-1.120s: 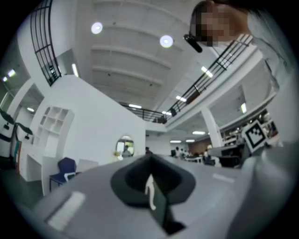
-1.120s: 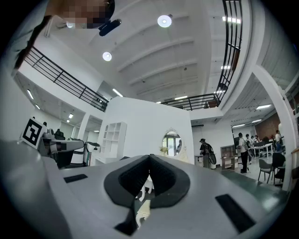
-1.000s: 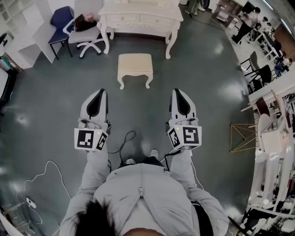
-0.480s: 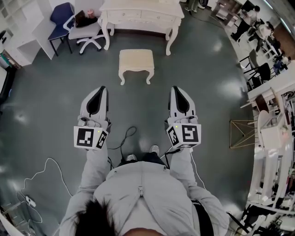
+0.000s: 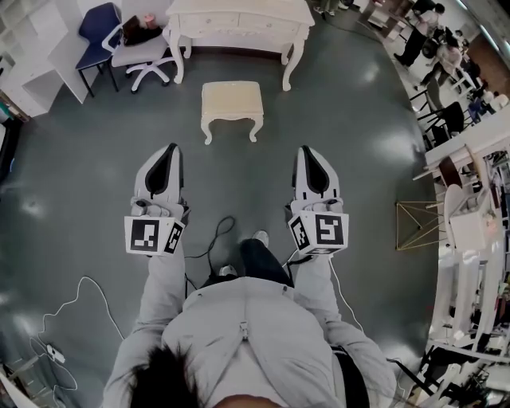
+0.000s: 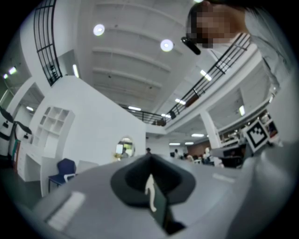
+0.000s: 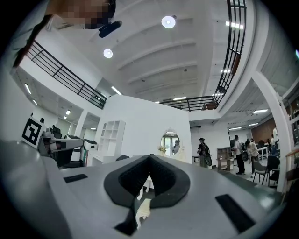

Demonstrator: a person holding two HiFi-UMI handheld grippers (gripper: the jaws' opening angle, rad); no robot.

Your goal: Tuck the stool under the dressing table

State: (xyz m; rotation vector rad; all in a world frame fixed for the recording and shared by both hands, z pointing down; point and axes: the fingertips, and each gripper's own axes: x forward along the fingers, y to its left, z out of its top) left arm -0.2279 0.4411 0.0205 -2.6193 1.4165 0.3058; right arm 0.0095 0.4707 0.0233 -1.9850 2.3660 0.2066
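Note:
A cream stool (image 5: 231,104) with curved legs stands on the dark floor, a short way in front of the cream dressing table (image 5: 237,24) at the top of the head view. My left gripper (image 5: 170,150) and right gripper (image 5: 307,151) are held side by side nearer to me, both well short of the stool. Both are shut with nothing between the jaws. In the right gripper view a sliver of the stool (image 7: 142,209) shows through the gap below the right gripper (image 7: 149,158). The left gripper (image 6: 149,158) looks mostly at the ceiling.
A white swivel chair (image 5: 142,57) and a blue chair (image 5: 95,41) stand left of the dressing table. White shelving (image 5: 36,56) fills the far left. A gold wire frame (image 5: 416,229) and white furniture (image 5: 470,263) line the right side. Cables (image 5: 209,243) lie by my feet. People stand far right.
The stool and dressing table have shifted slightly up in the head view. One foot has stepped forward between the grippers. Both grippers stay shut.

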